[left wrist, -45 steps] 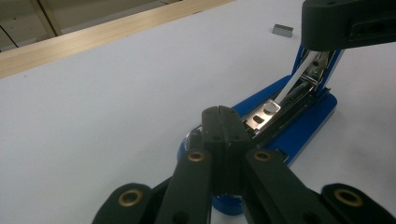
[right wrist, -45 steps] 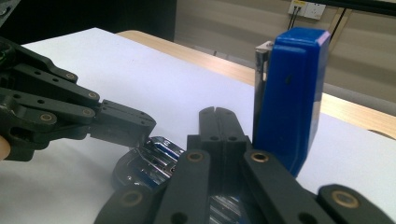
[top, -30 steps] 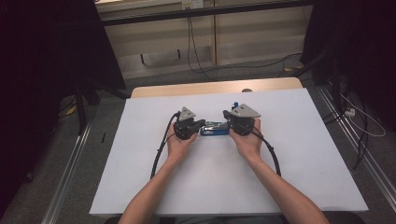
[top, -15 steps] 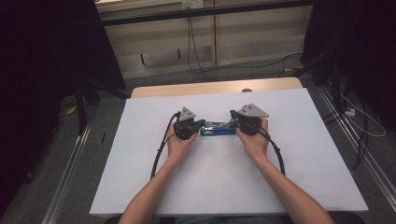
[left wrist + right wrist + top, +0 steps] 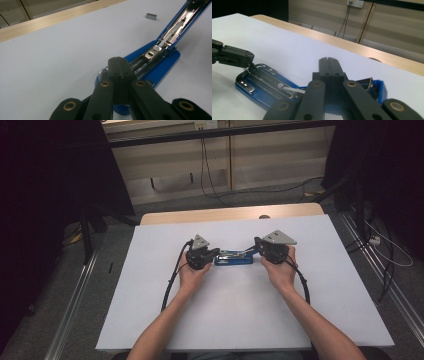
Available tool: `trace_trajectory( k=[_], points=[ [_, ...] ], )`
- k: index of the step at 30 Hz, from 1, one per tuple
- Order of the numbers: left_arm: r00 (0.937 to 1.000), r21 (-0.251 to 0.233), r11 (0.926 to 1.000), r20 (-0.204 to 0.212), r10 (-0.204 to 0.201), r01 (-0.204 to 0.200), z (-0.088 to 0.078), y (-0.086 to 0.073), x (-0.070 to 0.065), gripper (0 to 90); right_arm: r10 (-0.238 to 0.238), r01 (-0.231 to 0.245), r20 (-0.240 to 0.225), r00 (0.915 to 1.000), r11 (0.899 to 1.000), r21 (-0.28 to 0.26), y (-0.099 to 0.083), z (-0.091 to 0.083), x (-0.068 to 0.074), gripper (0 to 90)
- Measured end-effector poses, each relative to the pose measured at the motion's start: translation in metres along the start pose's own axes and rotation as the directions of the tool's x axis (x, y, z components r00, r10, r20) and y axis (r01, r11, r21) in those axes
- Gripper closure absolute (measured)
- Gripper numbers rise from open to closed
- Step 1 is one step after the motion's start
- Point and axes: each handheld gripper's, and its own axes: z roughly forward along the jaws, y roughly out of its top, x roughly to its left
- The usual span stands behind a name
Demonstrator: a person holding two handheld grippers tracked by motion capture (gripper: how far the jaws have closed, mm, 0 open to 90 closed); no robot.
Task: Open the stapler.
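Stapler [image 5: 234, 258]: lies at the middle of the high view on the white bench [image 5: 240, 320], between the two grippers; it is opened out.
Long axis: runs left to right across the frame.
Left gripper [image 5: 216, 253]: jaws pressed together, set at the stapler's left end.
Right gripper [image 5: 256, 249]: jaws pressed together, at the right end.
Left gripper view: the metal channel [image 5: 160, 45] is seen rising to the upper right, and a staple block [image 5: 151, 16] lies on the bench.
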Motion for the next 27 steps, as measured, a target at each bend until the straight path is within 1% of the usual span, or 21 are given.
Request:
trace_trajectory(
  k=[3, 5, 9, 11, 17, 20, 21, 23, 24, 27],
  points=[
    [1.0000, 0.000, 1.0000, 0.000, 0.000, 0.000, 0.000, 0.000, 0.000, 90.0, 0.008, -0.008, -0.003, 1.0000, 1.000, 0.015, -0.003, -0.002, -0.005, 90.0],
    [1.0000, 0.000, 1.0000, -0.001, 0.000, 0.000, 0.000, 0.000, 0.000, 90.0, 0.007, -0.007, -0.004, 1.0000, 1.000, 0.018, -0.003, -0.002, -0.006, 90.0],
    [1.0000, 0.000, 1.0000, 0.000, 0.000, 0.000, 0.000, 0.000, 0.000, 90.0, -0.017, 0.017, -0.009, 0.9998, 1.000, 0.025, -0.004, -0.003, -0.008, 90.0],
    [1.0000, 0.000, 1.0000, 0.000, 0.000, 0.000, 0.000, 0.000, 0.000, 90.0, -0.019, 0.019, -0.012, 0.9997, 0.999, 0.030, -0.005, -0.004, -0.010, 90.0],
    [1.0000, 0.000, 1.0000, 0.000, -0.001, 0.001, 0.000, 0.000, 0.000, 90.0, 0.007, -0.006, -0.015, 0.9999, 0.999, 0.046, -0.014, -0.005, -0.016, 90.0],
    [1.0000, 0.000, 1.0000, -0.002, -0.002, 0.002, 0.000, 0.000, 0.000, 90.0, 0.011, -0.010, -0.023, 0.9997, 0.999, 0.052, -0.016, -0.006, -0.018, 90.0],
    [1.0000, -0.001, 1.0000, -0.002, -0.002, 0.002, 0.000, 0.000, 0.000, 90.0, 0.003, -0.002, -0.020, 0.9998, 0.999, 0.053, -0.016, -0.008, -0.020, 90.0],
    [1.0000, 0.001, 1.0000, -0.003, -0.003, 0.003, 0.000, 0.000, 0.000, 90.0, 0.003, -0.001, -0.022, 0.9998, 0.999, 0.054, -0.016, -0.008, -0.021, 90.0],
    [1.0000, 0.000, 1.0000, -0.003, -0.003, 0.003, 0.000, 0.000, 0.000, 90.0, 0.008, -0.007, -0.024, 0.9997, 0.998, 0.055, -0.017, -0.009, -0.022, 90.0],
    [1.0000, -0.002, 1.0000, -0.002, -0.004, 0.004, 0.000, 0.000, 0.000, 90.0, 0.004, -0.002, -0.025, 0.9997, 0.997, 0.071, -0.023, -0.010, -0.025, 90.0]
  ],
)
